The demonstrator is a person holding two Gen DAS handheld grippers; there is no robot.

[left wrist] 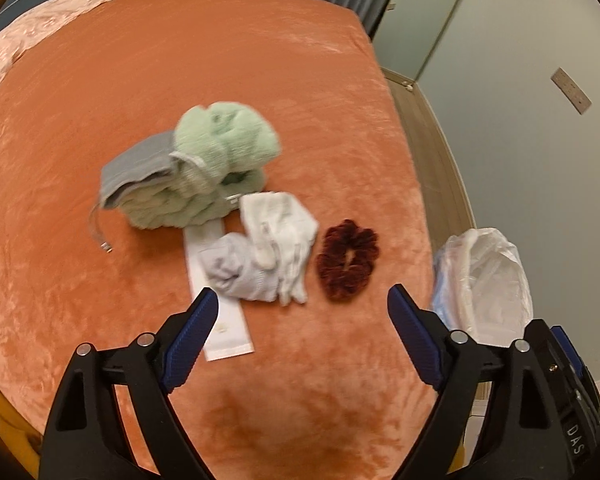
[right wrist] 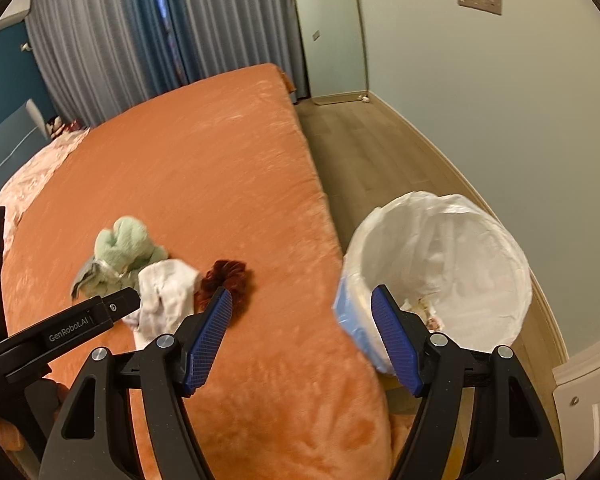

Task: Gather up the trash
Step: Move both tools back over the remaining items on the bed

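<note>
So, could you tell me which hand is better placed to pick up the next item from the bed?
Left, probably. Its open tongs point straight at the white cloths and scrunchie, while the right tongs hang over the bed edge beside the bin.

Home bedroom, orange-covered bed (right wrist: 228, 168), grey curtains (right wrist: 112, 44), lined wastebasket (right wrist: 444, 268)
</note>
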